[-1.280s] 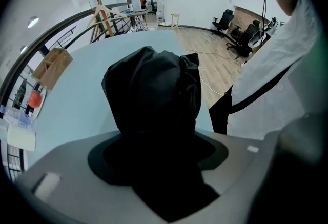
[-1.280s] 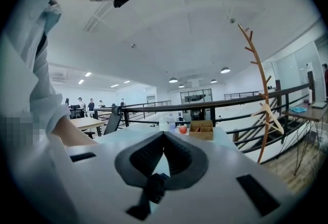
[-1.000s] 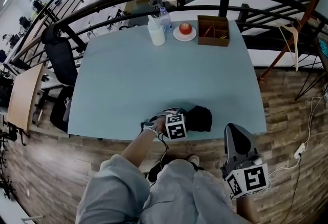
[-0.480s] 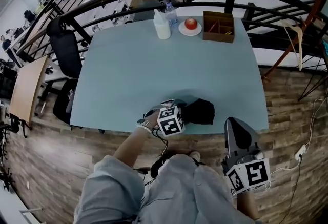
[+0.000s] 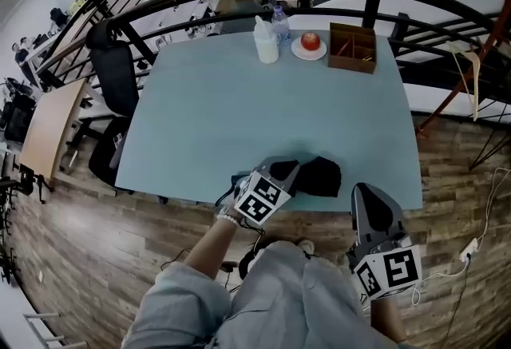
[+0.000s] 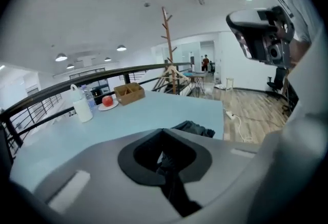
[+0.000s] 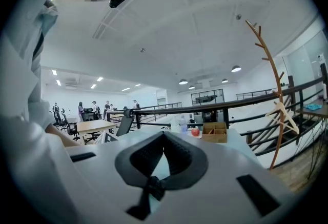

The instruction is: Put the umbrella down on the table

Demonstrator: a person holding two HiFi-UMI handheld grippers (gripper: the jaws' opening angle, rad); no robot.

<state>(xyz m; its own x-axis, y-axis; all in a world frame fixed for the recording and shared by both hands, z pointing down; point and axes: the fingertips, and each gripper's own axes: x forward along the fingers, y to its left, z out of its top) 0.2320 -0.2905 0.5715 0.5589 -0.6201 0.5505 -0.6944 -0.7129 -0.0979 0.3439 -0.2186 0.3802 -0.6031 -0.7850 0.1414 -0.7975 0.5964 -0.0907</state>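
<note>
Basically done, by my read: the black folded fabric umbrella (image 5: 323, 177) lies on the pale blue counter (image 5: 239, 116), right at the near edge and a bit right of middle. The left gripper (image 5: 287, 173) hangs just beside its left end, fingers pressed together, with nothing I can make out between them. The right gripper (image 5: 366, 194) is off the counter past the near right corner, fingers closed and empty. Next move, I'd say, is only to draw the left hand clear without snagging the fabric. Along the far edge is a brown wooden compartment box (image 5: 352, 47), contents too small to tell. Beside it a white plate (image 5: 297, 53) holds a red apple (image 5: 310, 41), with a white bottle (image 5: 267, 42) and a clear bottle (image 5: 279, 20) next to it.
</note>
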